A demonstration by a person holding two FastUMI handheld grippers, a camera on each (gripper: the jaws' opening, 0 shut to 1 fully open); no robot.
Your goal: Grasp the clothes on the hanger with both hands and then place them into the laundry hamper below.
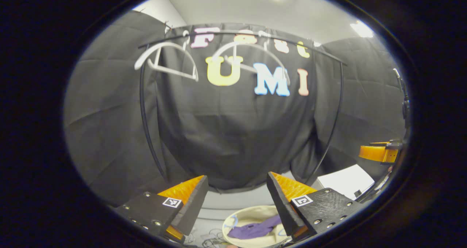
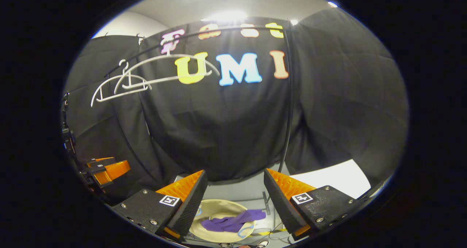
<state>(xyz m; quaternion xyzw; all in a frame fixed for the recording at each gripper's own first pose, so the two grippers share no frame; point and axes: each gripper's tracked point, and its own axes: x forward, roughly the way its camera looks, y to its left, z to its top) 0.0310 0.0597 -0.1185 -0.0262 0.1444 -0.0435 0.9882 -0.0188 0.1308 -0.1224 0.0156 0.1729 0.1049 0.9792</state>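
Observation:
A purple garment (image 1: 255, 229) lies inside the round cream laundry hamper (image 1: 233, 219) on the floor, below and between my left gripper's fingers. My left gripper (image 1: 237, 195) is open, holding nothing. In the right gripper view the same purple garment (image 2: 233, 221) rests in the hamper (image 2: 215, 208), under my right gripper (image 2: 235, 193), which is also open and holds nothing. Two bare white hangers (image 1: 166, 60) (image 2: 120, 85) hang on the black rail (image 1: 255, 36). The other gripper shows at the right edge (image 1: 379, 151) of the left gripper view and at the left edge (image 2: 107, 169) of the right gripper view.
The black rack's side poles (image 1: 146, 124) (image 2: 288, 105) run down on both sides of the hamper. A white board (image 1: 346, 180) (image 2: 328, 177) lies on the floor to the right. Cables (image 2: 271, 231) lie beside the hamper.

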